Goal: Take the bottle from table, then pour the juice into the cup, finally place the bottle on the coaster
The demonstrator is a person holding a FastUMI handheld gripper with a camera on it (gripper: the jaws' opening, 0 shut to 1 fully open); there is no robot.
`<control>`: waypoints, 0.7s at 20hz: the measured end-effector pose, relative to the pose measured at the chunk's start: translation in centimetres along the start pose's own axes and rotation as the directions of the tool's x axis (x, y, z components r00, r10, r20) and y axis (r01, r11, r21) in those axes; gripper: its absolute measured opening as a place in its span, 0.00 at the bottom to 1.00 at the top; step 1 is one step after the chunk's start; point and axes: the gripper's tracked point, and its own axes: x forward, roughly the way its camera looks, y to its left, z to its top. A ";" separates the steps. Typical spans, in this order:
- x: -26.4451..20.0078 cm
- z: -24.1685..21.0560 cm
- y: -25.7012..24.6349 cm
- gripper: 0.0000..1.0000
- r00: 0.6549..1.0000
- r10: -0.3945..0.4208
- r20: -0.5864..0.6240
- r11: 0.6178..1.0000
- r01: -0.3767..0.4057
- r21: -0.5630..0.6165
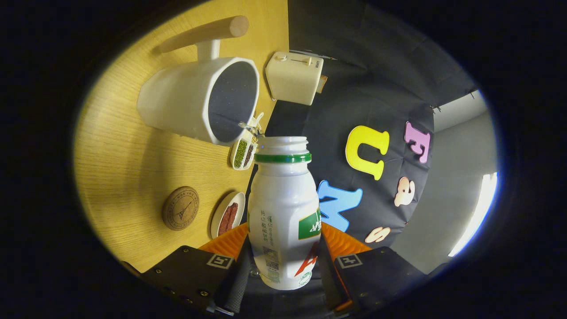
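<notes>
My gripper [283, 266] is shut on a white plastic bottle [283, 212] with a green neck ring and an open mouth; both fingers press its lower sides. The whole view is rolled about a quarter turn, so the bottle is tipped. Its mouth sits just beside the rim of a large white cup [199, 99] with a dark inside and a wooden handle. No juice is seen flowing. A round cork coaster [180, 208] lies on the wooden table [124, 155], to the side of the fingers and apart from the cup.
A cream toaster [294, 77] stands beyond the cup near the table's back edge. A small divided dish of green and dark beans [242, 153] lies by the cup's rim. A white plate with reddish strips [227, 216] sits between the coaster and the bottle.
</notes>
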 end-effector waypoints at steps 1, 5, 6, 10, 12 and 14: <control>-0.1 -0.1 -0.1 0.70 1.000 -0.005 0.000 1.000 0.005 -0.005; -0.2 0.2 -0.1 0.69 1.000 -0.016 0.003 1.000 0.016 -0.013; -0.1 0.4 -0.1 0.70 1.000 -0.017 0.007 1.000 0.017 -0.013; -0.3 0.8 -0.2 0.69 0.999 -0.031 0.012 0.999 0.031 -0.037; -0.3 1.0 -0.2 0.69 0.999 -0.039 0.013 0.998 0.040 -0.053; -0.2 1.2 -0.1 0.70 0.999 -0.035 0.016 0.998 0.035 -0.060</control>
